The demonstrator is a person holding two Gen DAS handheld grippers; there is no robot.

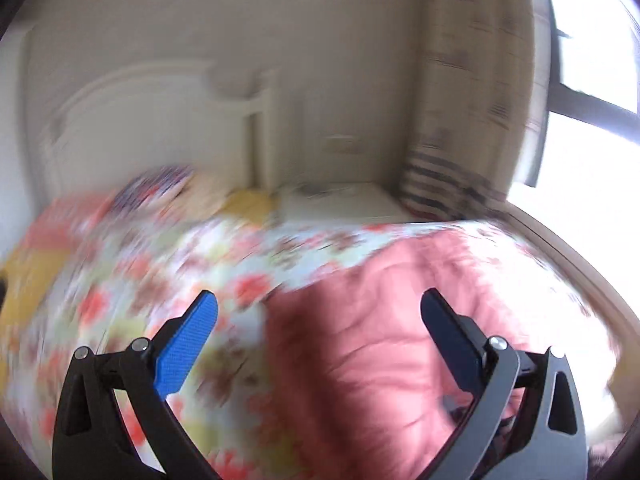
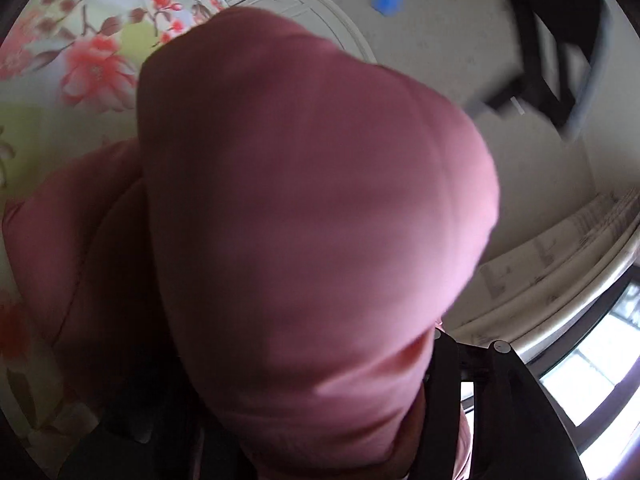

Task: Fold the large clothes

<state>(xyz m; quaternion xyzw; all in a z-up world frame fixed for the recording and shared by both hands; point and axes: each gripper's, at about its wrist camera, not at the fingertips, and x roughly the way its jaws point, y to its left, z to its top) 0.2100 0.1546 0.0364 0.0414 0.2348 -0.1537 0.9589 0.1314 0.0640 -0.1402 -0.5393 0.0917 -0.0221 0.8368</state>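
Left wrist view: floral bedspread (image 1: 168, 280) under the pink padded garment (image 1: 380, 320). Your left gripper (image 1: 320, 316) gapes wide above it, empty. Your right gripper (image 2: 400, 420) is swamped by garment folds (blurred); grip state indeterminable.

Ahead of the hand-held gripper, a white headboard (image 1: 132, 120) stands against a pale wall (image 1: 240, 20). Below and ahead lies a bed (image 1: 132, 280) with a floral cover in red, green and white, motion-blurred. A white nightstand (image 1: 340, 204) sits beyond the bed, and a striped curtain (image 1: 472, 100) hangs to the right beside a bright window (image 1: 600, 80).
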